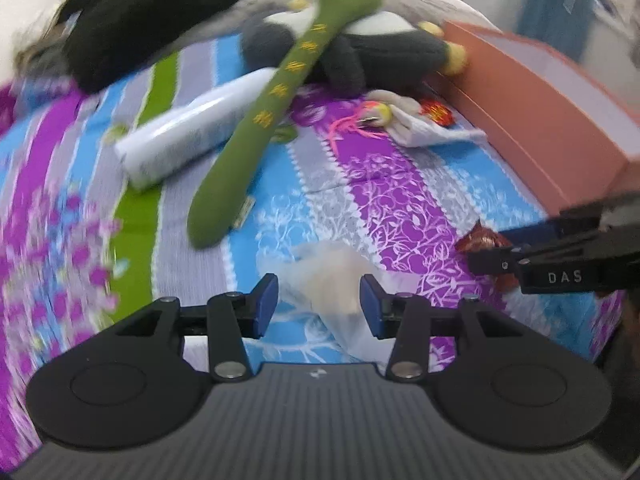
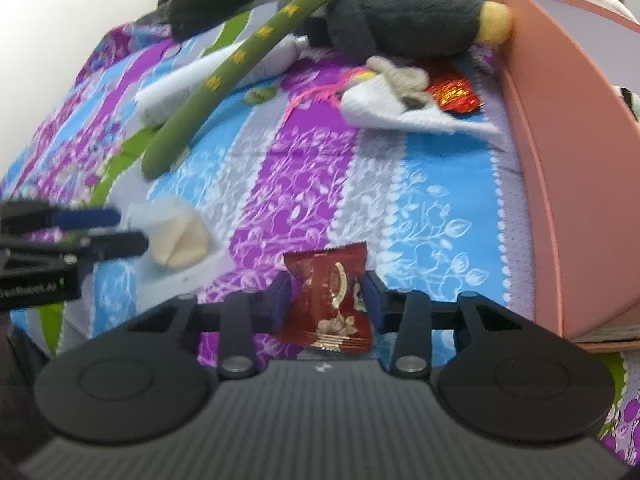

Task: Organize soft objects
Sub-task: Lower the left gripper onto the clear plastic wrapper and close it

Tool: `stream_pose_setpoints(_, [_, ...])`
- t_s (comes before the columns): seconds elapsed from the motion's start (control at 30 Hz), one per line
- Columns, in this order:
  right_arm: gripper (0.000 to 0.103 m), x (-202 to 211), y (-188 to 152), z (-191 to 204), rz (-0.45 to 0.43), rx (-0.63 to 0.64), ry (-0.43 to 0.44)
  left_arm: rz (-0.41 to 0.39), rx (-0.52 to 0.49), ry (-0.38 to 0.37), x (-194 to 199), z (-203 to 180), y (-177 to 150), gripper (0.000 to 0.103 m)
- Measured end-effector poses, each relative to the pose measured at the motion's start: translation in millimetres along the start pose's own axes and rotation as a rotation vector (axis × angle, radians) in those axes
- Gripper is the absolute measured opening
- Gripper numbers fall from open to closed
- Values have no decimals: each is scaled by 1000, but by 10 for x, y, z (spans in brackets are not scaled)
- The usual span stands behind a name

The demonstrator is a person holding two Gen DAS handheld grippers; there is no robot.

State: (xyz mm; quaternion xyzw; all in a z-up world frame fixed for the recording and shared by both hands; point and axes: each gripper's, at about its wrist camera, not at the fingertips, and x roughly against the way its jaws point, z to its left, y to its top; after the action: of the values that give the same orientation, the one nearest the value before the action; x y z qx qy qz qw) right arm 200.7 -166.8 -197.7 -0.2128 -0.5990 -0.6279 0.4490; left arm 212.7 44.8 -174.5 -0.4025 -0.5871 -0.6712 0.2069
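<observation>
The right claw (image 2: 326, 294) grips a dark red foil snack packet (image 2: 327, 292), its long axis pointing far; the salmon-pink cardboard box (image 2: 560, 208) lies right; the left claw (image 1: 319, 306) gapes released over a pale clear-wrapped bun (image 1: 332, 276)

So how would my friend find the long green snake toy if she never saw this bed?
Start at the bed's purple and blue flowery bedspread. Near its far end, by the grey and white plush, the green snake toy stretches toward you, lying across a white tube. It is the only long green thing, with yellow marks down its back.
</observation>
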Motion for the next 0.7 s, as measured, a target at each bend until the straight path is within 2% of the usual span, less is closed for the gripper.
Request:
stream_pose_setpoints(0.1, [41,-8,-22,29,5,38,-4,-1,-81,25,-39,-54,47,51])
stream_pose_setpoints(0.2, [40,7,-10,11,0,45,2,6,-94,19,-110,-70,106,51])
stream_pose_setpoints(0.37, [39,47,4,-32,-8,34,-7,25,-181,33,-253,-135,149,51])
stream_pose_setpoints(0.47, [39,78,12,-73,-13,23,-13,65,-191,20,-386,-108,148,52])
stream_pose_setpoints(0.53, [39,75,16,-97,-14,17,-21,76,-203,7,-437,-87,133,57])
stream_pose_setpoints(0.7, [39,25,-11,-150,-13,12,-26,100,-151,-40,-484,23,146,59])
